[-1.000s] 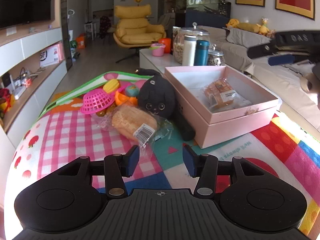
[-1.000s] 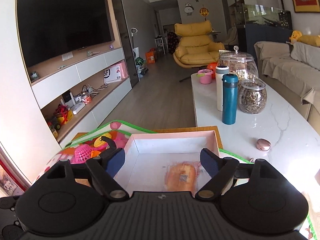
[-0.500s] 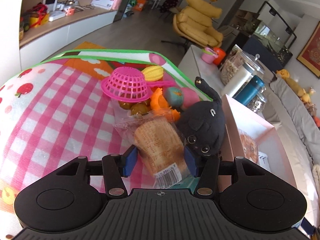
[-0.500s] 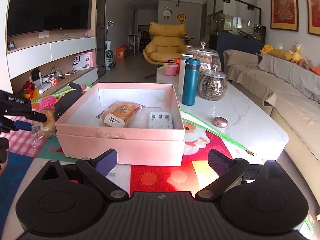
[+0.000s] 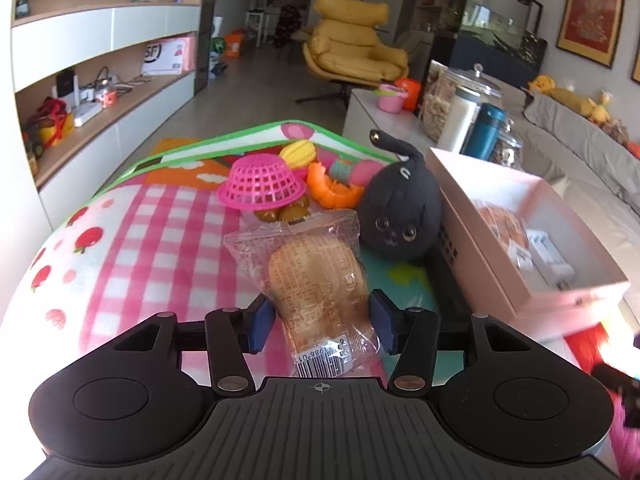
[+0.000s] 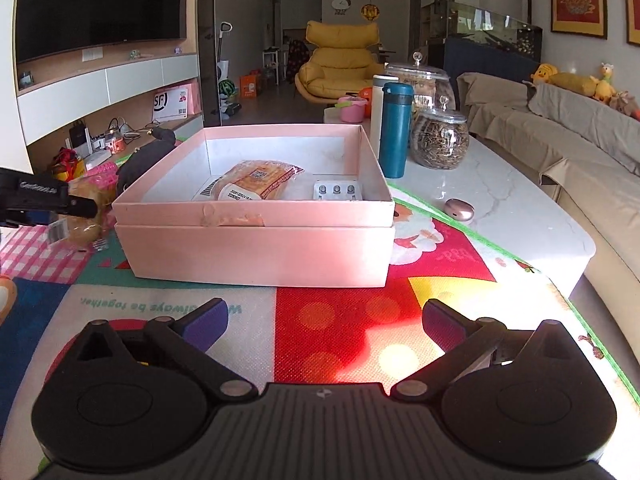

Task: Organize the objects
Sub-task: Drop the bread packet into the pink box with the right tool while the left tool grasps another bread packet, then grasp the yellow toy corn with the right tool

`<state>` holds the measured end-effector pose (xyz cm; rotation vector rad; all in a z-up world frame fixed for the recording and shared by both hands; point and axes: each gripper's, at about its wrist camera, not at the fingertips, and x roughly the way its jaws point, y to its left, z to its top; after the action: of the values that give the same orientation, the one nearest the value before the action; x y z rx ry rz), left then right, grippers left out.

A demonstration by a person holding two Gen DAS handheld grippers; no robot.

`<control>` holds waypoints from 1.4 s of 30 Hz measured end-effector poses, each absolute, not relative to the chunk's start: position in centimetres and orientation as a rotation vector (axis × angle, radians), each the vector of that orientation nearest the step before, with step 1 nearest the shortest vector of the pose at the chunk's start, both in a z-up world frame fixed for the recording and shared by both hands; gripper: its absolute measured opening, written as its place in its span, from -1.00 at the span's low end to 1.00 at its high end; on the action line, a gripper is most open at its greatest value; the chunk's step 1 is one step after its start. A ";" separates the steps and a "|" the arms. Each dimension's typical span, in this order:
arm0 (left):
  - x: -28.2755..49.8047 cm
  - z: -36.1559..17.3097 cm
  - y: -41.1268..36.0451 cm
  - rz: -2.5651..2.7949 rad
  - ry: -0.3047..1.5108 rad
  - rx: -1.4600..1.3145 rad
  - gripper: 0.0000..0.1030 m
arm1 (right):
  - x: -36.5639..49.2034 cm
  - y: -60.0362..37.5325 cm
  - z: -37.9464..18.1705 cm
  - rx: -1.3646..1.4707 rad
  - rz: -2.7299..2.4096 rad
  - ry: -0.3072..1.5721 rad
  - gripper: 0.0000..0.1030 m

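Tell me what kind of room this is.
Most likely a home living room. A yellow armchair stands at the far end, a covered sofa runs along the right, and a wall TV hangs over low shelves. The work happens on a coffee table with a play mat.

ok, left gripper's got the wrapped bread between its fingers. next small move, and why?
Probably carry it right, over the pink box. The left gripper appears shut on the wrapped bread, lifted, and the box already holds a similar bread pack with free floor beside it.
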<state>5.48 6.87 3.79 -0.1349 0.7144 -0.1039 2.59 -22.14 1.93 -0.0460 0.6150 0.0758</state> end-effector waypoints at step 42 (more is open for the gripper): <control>1.2 2.2 12.4 -0.195 0.726 -0.287 0.00 | 23.7 -1.7 12.7 -0.013 0.409 0.915 -0.42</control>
<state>1.20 12.39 2.20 -0.2873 0.7260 -0.1949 23.75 -1.74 12.74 -0.0130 0.9147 0.4089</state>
